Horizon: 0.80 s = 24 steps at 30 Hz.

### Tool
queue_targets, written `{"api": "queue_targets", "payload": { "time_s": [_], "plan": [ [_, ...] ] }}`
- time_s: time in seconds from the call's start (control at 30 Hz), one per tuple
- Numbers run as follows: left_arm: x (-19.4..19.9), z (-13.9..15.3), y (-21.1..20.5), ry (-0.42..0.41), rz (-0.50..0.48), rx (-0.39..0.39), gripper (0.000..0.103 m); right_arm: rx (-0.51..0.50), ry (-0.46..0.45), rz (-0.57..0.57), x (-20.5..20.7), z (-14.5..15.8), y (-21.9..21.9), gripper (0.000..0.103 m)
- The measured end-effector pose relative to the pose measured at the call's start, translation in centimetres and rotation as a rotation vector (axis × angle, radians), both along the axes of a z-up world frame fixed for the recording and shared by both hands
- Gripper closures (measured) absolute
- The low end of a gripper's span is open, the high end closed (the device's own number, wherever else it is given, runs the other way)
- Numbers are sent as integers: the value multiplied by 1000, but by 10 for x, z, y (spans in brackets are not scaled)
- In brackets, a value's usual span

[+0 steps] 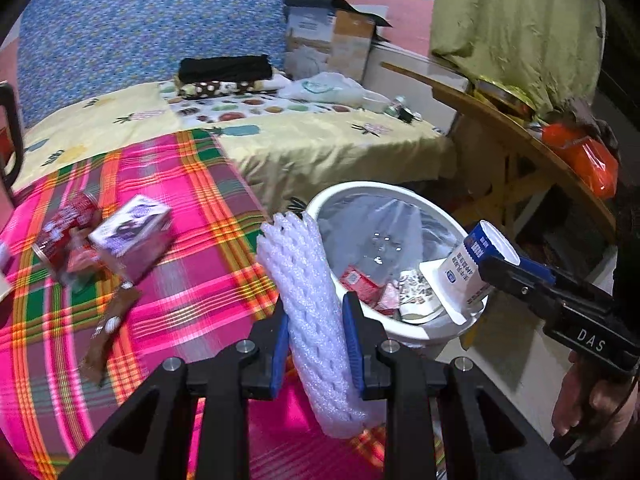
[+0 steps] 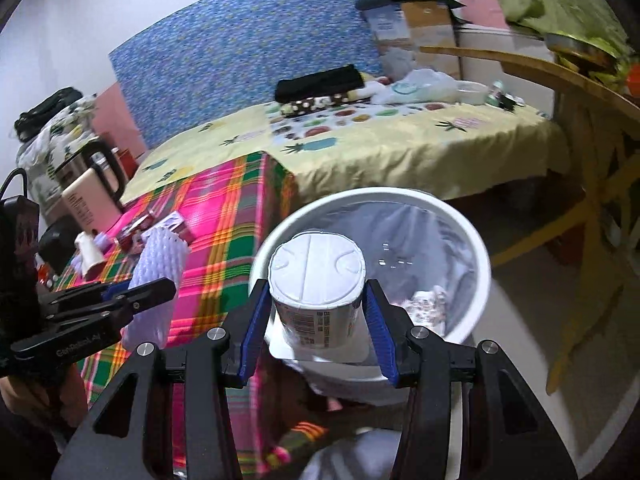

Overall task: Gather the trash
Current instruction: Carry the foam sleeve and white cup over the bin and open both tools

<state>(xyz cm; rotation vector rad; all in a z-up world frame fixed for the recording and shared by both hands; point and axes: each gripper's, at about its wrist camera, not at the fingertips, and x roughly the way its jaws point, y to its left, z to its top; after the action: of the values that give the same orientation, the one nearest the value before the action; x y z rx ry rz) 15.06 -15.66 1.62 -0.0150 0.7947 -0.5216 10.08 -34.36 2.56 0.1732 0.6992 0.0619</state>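
Note:
My left gripper (image 1: 316, 340) is shut on a white foam net sleeve (image 1: 308, 300) and holds it upright over the plaid cloth, just left of the white trash bin (image 1: 424, 330). My right gripper (image 2: 316, 316) is shut on a white yogurt cup (image 2: 318, 280), held upside down over the near rim of the bin (image 2: 476, 304). The cup (image 1: 464, 268) also shows in the left wrist view above the bin's right rim. The bin has a clear liner and several wrappers inside. A red can (image 1: 66, 226), a purple carton (image 1: 134, 232) and a brown wrapper (image 1: 108, 324) lie on the plaid cloth.
The plaid cloth (image 1: 192, 280) covers the near part of a bed with a yellow sheet (image 1: 320, 144). A wooden table (image 1: 532, 148) with an orange bag stands to the right of the bin. A kettle (image 2: 92, 176) and a small white bottle (image 2: 90, 256) stand at the left.

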Motion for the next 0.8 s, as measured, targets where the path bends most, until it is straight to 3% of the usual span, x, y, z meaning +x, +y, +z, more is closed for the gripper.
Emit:
{"api": "queue_targets", "payload": {
  "time_s": [0.7, 0.8],
  "plan": [
    [31, -22, -65, 53, -138, -11, 76, 11, 60, -43, 11, -20, -30, 54],
    [32, -23, -69, 58, -155, -16, 70, 11, 67, -35, 14, -21, -30, 54]
  ]
}}
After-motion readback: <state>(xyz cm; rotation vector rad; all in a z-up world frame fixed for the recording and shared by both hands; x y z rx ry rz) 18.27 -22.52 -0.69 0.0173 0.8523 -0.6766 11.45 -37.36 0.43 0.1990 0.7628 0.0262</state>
